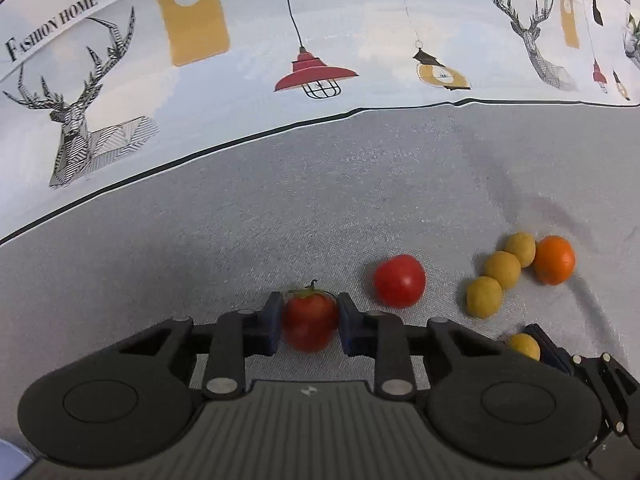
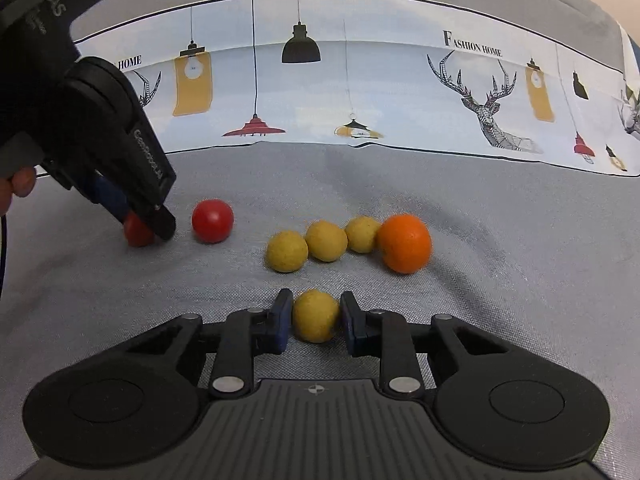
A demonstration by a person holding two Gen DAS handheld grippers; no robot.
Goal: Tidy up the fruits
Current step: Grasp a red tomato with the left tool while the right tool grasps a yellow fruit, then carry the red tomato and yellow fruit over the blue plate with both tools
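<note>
My left gripper (image 1: 310,322) is shut on a red tomato with a green stem (image 1: 310,320), low over the grey cloth; it also shows in the right wrist view (image 2: 138,232). A second red tomato (image 1: 399,281) (image 2: 212,221) lies just to its right. A row of three yellow round fruits (image 1: 502,270) (image 2: 326,241) ends at an orange (image 1: 554,260) (image 2: 405,243). My right gripper (image 2: 315,316) is shut on a fourth yellow fruit (image 2: 315,316) (image 1: 524,346), in front of that row.
The grey cloth (image 2: 500,280) covers the surface. A printed cloth with deer, lamps and "FASHION HOME" (image 1: 304,40) (image 2: 360,92) lies at the back. The left gripper's body (image 2: 92,120) fills the right wrist view's upper left.
</note>
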